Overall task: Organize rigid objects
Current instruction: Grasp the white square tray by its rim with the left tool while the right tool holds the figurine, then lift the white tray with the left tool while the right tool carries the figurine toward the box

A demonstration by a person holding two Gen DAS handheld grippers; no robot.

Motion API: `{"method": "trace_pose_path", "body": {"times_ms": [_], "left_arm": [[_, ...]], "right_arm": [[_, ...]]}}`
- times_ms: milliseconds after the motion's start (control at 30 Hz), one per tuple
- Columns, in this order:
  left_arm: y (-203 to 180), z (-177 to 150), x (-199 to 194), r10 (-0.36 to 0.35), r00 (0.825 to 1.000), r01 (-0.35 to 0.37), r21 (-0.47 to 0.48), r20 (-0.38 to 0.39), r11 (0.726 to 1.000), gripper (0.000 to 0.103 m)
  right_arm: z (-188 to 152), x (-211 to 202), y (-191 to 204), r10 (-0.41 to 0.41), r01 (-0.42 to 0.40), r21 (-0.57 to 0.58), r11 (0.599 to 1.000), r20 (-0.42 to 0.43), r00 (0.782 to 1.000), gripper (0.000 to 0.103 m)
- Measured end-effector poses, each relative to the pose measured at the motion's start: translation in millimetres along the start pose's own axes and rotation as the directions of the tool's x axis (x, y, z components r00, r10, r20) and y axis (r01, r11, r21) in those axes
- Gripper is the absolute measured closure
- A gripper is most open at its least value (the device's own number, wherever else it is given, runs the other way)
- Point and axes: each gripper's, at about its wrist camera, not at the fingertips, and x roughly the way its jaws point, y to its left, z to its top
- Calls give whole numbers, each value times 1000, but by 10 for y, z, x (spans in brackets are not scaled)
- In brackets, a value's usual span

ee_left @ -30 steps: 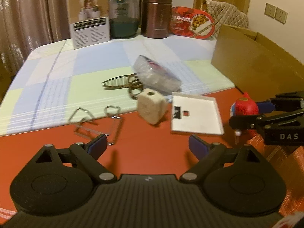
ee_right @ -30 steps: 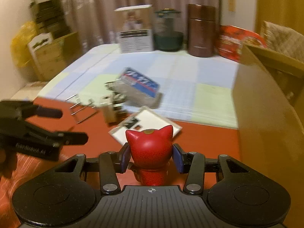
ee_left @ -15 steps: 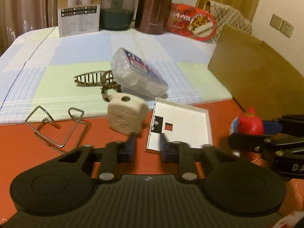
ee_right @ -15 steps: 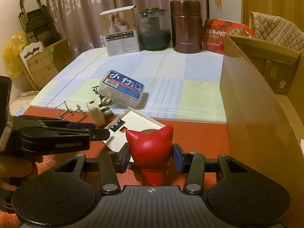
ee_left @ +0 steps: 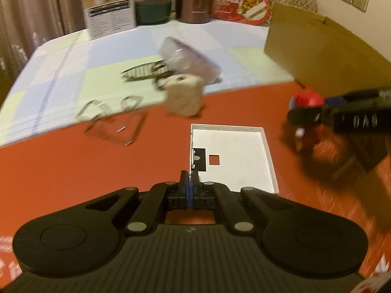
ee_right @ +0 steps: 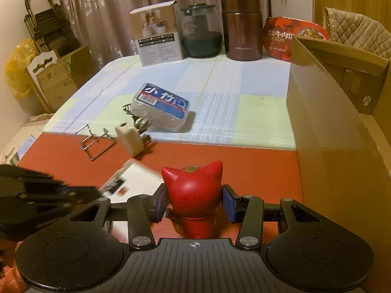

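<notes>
My right gripper [ee_right: 194,205] is shut on a red cat-eared figurine [ee_right: 193,190], held above the red mat; it shows blurred in the left wrist view [ee_left: 308,100]. My left gripper [ee_left: 188,183] is shut, its pads at the near left edge of a flat white square plate [ee_left: 232,156]; whether it pinches the edge I cannot tell. Beyond lie a beige plug adapter [ee_left: 183,95], a wire clip [ee_left: 112,122], a brown hair claw [ee_left: 144,73] and a clear toothpick box [ee_right: 160,106].
An open cardboard box [ee_right: 337,127] stands at the right. At the back of the checked cloth stand a white carton [ee_right: 158,36], a glass jar [ee_right: 201,34], a brown canister [ee_right: 242,26] and a red food bowl [ee_right: 288,39].
My left gripper has closed from wide open to shut and moved forward to the white plate's edge. My right gripper keeps hold of the figurine.
</notes>
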Motion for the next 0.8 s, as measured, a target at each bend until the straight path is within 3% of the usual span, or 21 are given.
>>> {"method": "trace_pose_path", "body": {"times_ms": [167,200,233,300,333,467,633,800], "left_arm": [[277,-220,-206,0,1000,0,-88,-2,996,103],[317,-236,-227,-13,1000,13,-115,3,993,91],[354,-248,-246,-22,1000,23,-140,8,990,68],[368,-231,-294,-20,999,26,-163,41,986,35],[352,-216,-314,-22,998,32,-163,63,986,29],[227,-114,-274,-33,995,47,-160,89,986,19],[-7,-59,-110,-6,997,13,-95,75,995,16],[-101,-56,46,-7,999,11,-88,45,996,15]], "right_arm": [[-4,-89,109,10,-10,-13,1000,14,1000,60],[-9,-98,118,10,-10,-10,1000,14,1000,60],[-15,-107,124,13,-13,-4,1000,14,1000,60],[-33,-122,136,12,-12,1,1000,14,1000,60],[-42,-128,144,12,-12,1,1000,12,1000,60],[-48,-128,160,9,-9,-2,1000,12,1000,60],[-22,-111,102,1,-2,20,1000,20,1000,60],[-26,-91,112,14,-14,18,1000,17,1000,60]]}}
